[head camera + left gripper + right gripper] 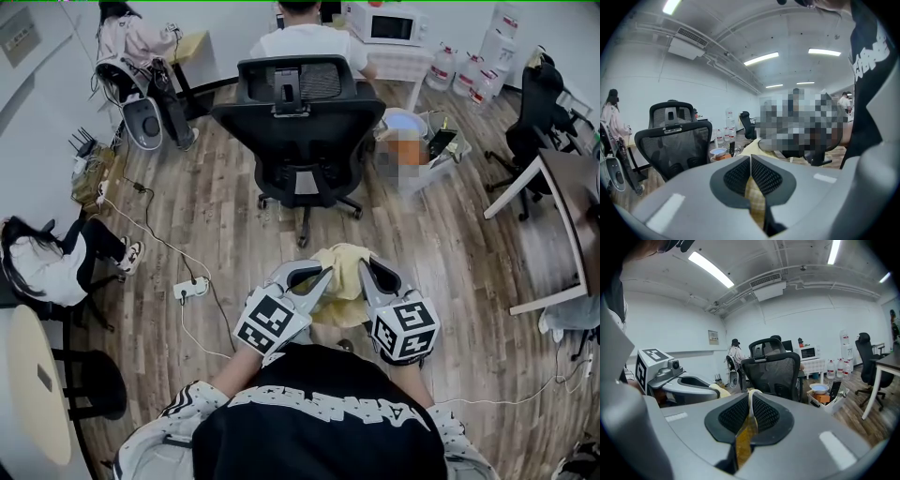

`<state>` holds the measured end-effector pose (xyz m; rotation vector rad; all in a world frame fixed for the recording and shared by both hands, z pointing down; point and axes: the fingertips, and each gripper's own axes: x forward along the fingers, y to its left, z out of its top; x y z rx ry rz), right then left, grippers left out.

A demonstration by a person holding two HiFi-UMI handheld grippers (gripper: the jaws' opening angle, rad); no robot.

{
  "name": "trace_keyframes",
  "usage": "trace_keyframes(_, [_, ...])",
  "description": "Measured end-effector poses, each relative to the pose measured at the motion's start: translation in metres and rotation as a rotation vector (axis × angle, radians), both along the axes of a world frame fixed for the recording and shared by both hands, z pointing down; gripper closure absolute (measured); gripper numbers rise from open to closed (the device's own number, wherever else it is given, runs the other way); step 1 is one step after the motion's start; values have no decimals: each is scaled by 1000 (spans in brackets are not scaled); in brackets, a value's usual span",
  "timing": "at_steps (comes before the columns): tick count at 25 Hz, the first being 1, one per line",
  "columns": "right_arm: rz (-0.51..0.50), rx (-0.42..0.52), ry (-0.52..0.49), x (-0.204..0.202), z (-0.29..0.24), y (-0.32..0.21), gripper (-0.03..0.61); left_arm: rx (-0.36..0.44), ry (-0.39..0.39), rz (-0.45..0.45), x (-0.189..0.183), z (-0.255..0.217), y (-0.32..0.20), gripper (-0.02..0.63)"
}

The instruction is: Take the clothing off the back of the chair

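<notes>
Fingers [764,177] of my left gripper [319,275] pinched shut on yellow clothing [344,295]; right gripper [371,269] clamped on it too; bundle hangs between both, long axis 9-to-3, equally near; chair [300,122] at my 12, back bare.

wood-plank floor [450,281], white walls [675,329], ceiling strip lights [710,268], a microwave [386,25] on a white table [398,58].

Bunched pale yellow clothing [345,281] hangs above the floor [450,272], apart from the upright black mesh chair [300,122].
</notes>
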<state>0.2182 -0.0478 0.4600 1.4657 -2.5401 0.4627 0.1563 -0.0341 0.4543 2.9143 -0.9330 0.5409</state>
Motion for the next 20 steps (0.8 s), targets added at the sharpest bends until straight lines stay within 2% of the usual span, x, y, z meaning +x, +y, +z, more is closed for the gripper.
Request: trace_keyframes(20, [-23,-2,12,0,3,-4,541,-7,-9,0,3,3,-4,612])
